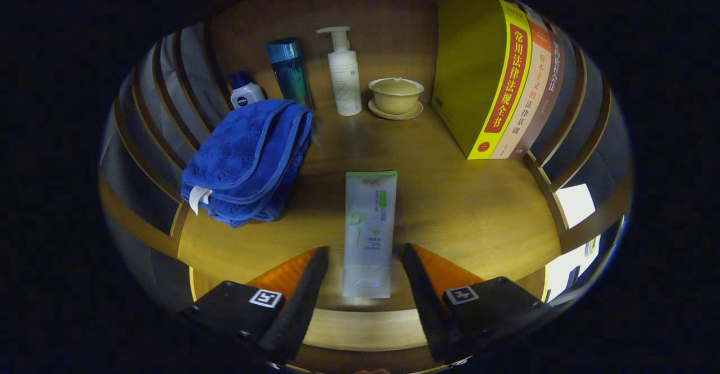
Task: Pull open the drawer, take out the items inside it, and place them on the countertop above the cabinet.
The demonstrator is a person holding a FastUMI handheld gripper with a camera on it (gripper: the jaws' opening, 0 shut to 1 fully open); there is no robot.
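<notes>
A pale squeeze tube (369, 230) with a green cap end lies flat on the wooden countertop (467, 205), its near end lying between my fingers. My gripper (365, 253) is open, and a clear gap shows on each side of the tube, so neither finger presses on it. To the left of the tube sits a folded blue towel (247, 160) with a white tag. The drawer is hidden from this angle.
Along the back stand a small white bottle with a blue cap (244, 94), a tall teal bottle (289, 71), a white pump bottle (344, 73) and a lidded tan cup on a saucer (395, 97). Upright books (495, 76) stand at the right. Wooden slats (169, 98) wall both sides.
</notes>
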